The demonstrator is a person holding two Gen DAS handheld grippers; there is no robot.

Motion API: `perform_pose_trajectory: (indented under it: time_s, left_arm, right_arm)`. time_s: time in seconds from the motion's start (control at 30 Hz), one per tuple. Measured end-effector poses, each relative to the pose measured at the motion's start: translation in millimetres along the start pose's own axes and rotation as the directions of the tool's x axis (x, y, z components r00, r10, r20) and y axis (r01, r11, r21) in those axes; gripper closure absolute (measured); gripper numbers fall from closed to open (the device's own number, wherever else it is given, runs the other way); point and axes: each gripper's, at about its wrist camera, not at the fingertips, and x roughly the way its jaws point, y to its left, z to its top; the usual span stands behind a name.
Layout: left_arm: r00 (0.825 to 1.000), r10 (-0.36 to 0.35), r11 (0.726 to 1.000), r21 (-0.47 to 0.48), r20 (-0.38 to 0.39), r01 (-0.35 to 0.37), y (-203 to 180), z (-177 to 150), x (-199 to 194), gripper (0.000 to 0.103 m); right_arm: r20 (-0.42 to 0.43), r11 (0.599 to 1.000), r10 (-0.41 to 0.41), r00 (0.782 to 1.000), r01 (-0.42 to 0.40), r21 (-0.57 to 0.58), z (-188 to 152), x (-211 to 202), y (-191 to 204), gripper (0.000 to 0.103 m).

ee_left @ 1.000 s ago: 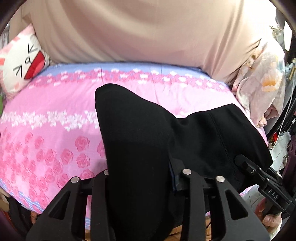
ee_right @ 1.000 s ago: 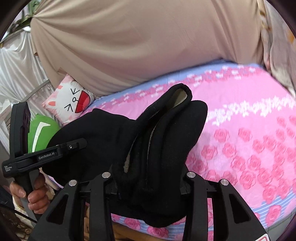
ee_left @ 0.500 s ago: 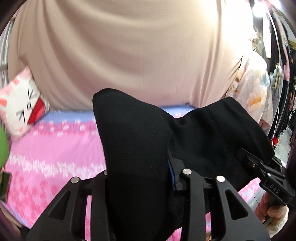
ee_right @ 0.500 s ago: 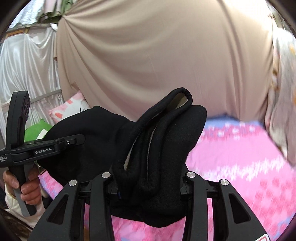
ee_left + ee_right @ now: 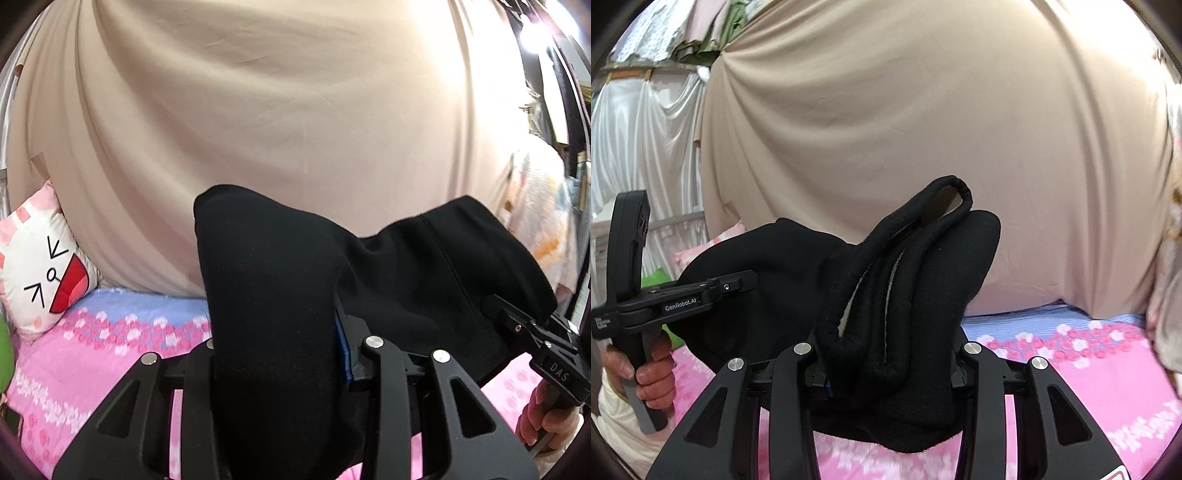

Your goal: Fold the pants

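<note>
Left wrist view: sits just behind the left tongs (image 5: 280, 369), looking forward along them and slightly down; black pants (image 5: 277, 314) fill the near centre.
Left view faces: beige curtain (image 5: 258, 110), with the bed (image 5: 92, 362) low in frame.
Right wrist view: just behind the right tongs (image 5: 886, 365), same heading, equally close to the pants (image 5: 916, 295).
Shared: curtain, bed, pants; each view catches the other tongs (image 5: 532, 332) (image 5: 679, 299) at its edge.
</note>
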Motion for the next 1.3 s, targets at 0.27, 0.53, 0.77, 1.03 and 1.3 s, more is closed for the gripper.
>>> perform_pose_trajectory:
  time_s: [0.27, 0.53, 0.77, 1.03, 1.3]
  left_arm:
    - [0.996, 0.075, 0.997, 0.030, -0.049, -0.073, 20, -10, 109, 0.069]
    - [0.955, 0.063, 0.998, -0.004, -0.289, -0.067, 48, -76, 227, 0.069]
    - [0.910, 0.015, 0.993, -0.099, -0.414, -0.061, 80, -123, 239, 0.040]
    - [0.942, 0.183, 0.974, -0.077, -0.281, -0.212, 89, -79, 166, 0.040]
    - [0.871, 0.179, 0.972, -0.054, -0.457, -0.228, 73, -127, 239, 0.040]
  right_arm:
    - [-0.072, 0.999, 0.008, 0.997, -0.005, 0.033, -21, 112, -36, 0.065]
    - [-0.312, 0.995, -0.002, 0.950, 0.033, 0.094, -86, 218, -75, 0.065]
    - [-0.495, 0.974, 0.021, 0.869, 0.094, 0.206, -123, 231, -104, 0.051]
    - [-0.296, 0.966, -0.255, 0.921, 0.233, -0.109, -79, 154, -41, 0.095]
    - [-0.448, 0.949, -0.313, 0.837, 0.252, -0.192, -120, 191, -50, 0.103]
